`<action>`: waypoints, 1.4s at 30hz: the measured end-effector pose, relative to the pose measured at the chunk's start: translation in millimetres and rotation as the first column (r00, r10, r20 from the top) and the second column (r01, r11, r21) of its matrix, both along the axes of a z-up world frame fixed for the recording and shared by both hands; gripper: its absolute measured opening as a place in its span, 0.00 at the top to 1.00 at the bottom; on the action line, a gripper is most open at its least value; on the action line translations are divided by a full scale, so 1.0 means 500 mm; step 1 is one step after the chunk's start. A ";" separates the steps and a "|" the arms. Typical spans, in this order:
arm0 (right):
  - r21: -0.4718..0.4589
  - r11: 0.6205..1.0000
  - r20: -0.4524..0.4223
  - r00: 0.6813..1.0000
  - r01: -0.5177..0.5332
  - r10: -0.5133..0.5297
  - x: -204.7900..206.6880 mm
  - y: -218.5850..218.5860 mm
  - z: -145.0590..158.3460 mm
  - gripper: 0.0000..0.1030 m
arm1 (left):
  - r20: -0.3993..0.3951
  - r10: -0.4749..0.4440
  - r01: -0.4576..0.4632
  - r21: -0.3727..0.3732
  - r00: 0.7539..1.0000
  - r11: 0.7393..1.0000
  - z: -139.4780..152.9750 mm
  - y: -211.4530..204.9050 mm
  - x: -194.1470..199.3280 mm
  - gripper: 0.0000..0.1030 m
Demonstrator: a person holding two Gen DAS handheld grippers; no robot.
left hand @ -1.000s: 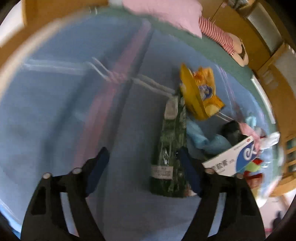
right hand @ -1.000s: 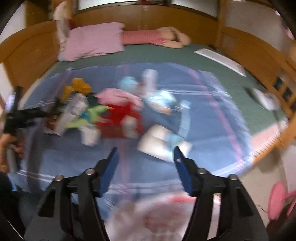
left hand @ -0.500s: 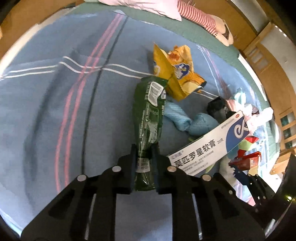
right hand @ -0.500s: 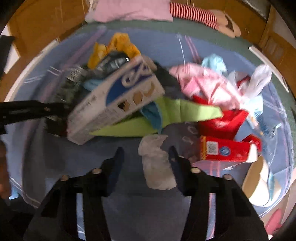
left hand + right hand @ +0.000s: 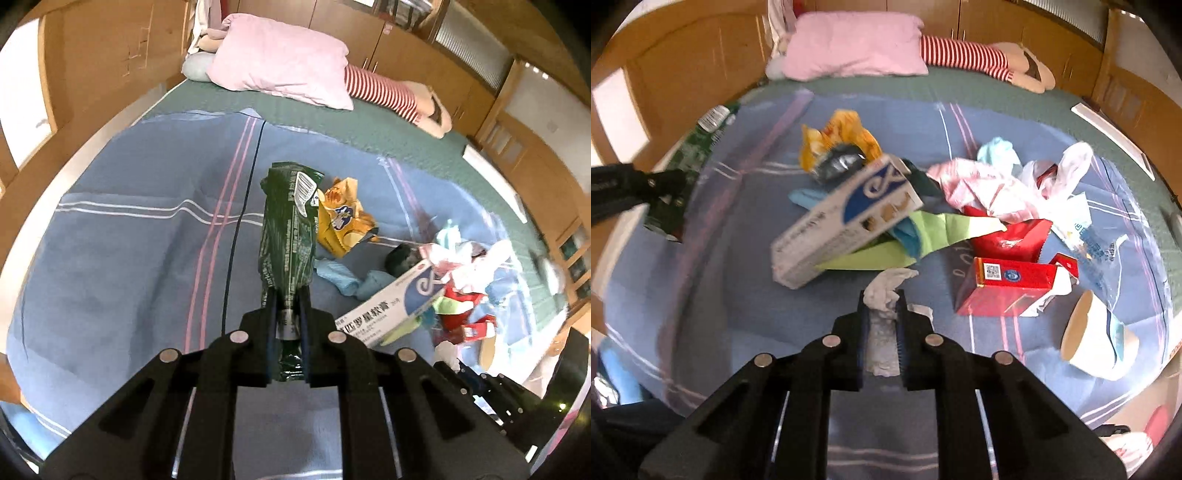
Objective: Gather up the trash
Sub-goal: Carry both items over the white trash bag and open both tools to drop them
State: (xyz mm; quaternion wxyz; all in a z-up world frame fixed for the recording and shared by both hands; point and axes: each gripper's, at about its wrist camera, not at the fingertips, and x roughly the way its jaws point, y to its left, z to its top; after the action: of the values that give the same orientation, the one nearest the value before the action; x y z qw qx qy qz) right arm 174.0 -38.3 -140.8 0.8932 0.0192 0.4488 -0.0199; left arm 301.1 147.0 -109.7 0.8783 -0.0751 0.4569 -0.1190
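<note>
Wooden cabinets behind bed; pink pillow on green sheet.

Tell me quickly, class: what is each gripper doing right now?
Left gripper: shut on the green wrapper.
Right gripper: jaws have just been closing, now shut on the white crumpled tissue.
</note>
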 end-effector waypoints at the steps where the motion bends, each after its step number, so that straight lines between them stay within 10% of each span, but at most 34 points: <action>1: 0.002 1.000 0.019 1.000 -0.008 0.008 -0.014 0.004 0.014 0.86 | -0.003 0.000 0.000 -0.018 1.000 1.000 0.004 0.006 -0.005 0.88; 8: 0.001 1.000 0.105 0.994 -0.029 0.029 -0.119 0.005 0.096 0.86 | -0.023 -0.033 0.030 -0.117 0.999 0.993 0.010 0.035 -0.036 0.88; 15: -0.066 0.997 0.101 0.994 -0.027 0.033 -0.282 -0.060 0.174 0.86 | 0.028 -0.287 0.288 -0.108 0.958 0.951 0.022 -0.088 -0.119 0.88; 23: -0.069 0.991 -0.106 0.987 0.111 -0.118 -0.471 -0.202 0.134 0.84 | 0.065 -0.678 0.676 -0.196 0.732 0.710 0.039 -0.262 -0.277 0.88; 25: -0.086 0.985 -0.134 0.977 0.153 -0.163 -0.499 -0.226 0.109 0.58 | 0.065 -0.731 0.727 -0.196 0.679 0.658 0.033 -0.301 -0.309 0.88; 27: -0.091 0.977 -0.111 0.973 0.195 -0.204 -0.518 -0.239 0.107 0.32 | 0.053 -0.766 0.759 -0.196 0.640 0.621 0.019 -0.332 -0.333 0.88; 36: -0.206 0.937 0.128 0.957 0.281 -0.259 -0.565 -0.258 0.166 0.30 | -0.023 -0.905 0.895 -0.135 0.426 0.425 -0.022 -0.437 -0.445 0.88; 39: -0.204 0.930 0.180 0.946 0.304 -0.270 -0.570 -0.260 0.179 0.27 | -0.055 -0.929 0.924 -0.101 0.365 0.369 -0.041 -0.464 -0.475 0.65; 40: -0.201 0.930 0.183 0.944 0.308 -0.274 -0.569 -0.262 0.181 0.27 | -0.053 -0.929 0.925 -0.088 0.367 0.370 -0.041 -0.466 -0.481 0.38; 42: -0.183 0.932 0.173 0.943 0.314 -0.284 -0.564 -0.269 0.178 0.27 | -0.036 -0.922 0.921 -0.050 0.385 0.386 -0.034 -0.466 -0.481 0.19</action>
State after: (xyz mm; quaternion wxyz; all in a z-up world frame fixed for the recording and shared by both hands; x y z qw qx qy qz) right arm -107.8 -173.0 -51.7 0.9068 -0.0048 0.3705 -0.2013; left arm 60.5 -85.8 -126.9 0.6509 0.1775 0.4458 -0.5883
